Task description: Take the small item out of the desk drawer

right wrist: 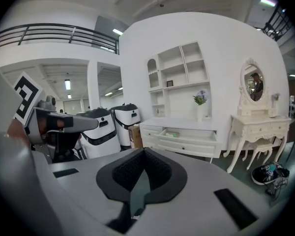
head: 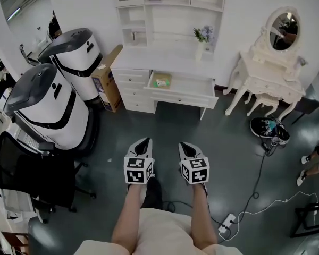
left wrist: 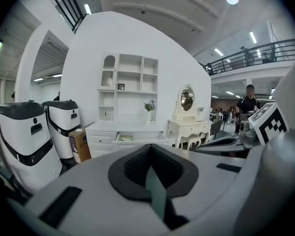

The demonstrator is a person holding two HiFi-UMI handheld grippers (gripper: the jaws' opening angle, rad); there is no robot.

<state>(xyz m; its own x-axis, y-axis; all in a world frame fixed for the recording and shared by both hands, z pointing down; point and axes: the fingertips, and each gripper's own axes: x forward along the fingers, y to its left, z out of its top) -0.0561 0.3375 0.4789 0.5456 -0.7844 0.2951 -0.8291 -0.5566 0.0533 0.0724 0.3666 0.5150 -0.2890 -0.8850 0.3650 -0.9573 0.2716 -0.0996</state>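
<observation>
Left gripper (head: 144, 141) and right gripper (head: 185, 144) hung side by side above the grey floor (head: 228, 158), each with jaws pressed together on nothing, as I watched from afar. A white cable (head: 253, 196) and its power strip (head: 226, 224) lay on the floor just to the right of the person's legs (head: 165, 217); I judged that a careless step that way could snag it. Well beyond, the desk drawer (head: 183, 96) stood pulled out, with the small item (head: 161, 81) lying flat at its left end. From there I saw two likelier failures: jaws arriving closed would shove the item deeper rather than pinch it, and a low approach could knock the drawer's front panel. Flat on the drawer bottom, the item looked apt to slide away from a shallow pinch.
</observation>
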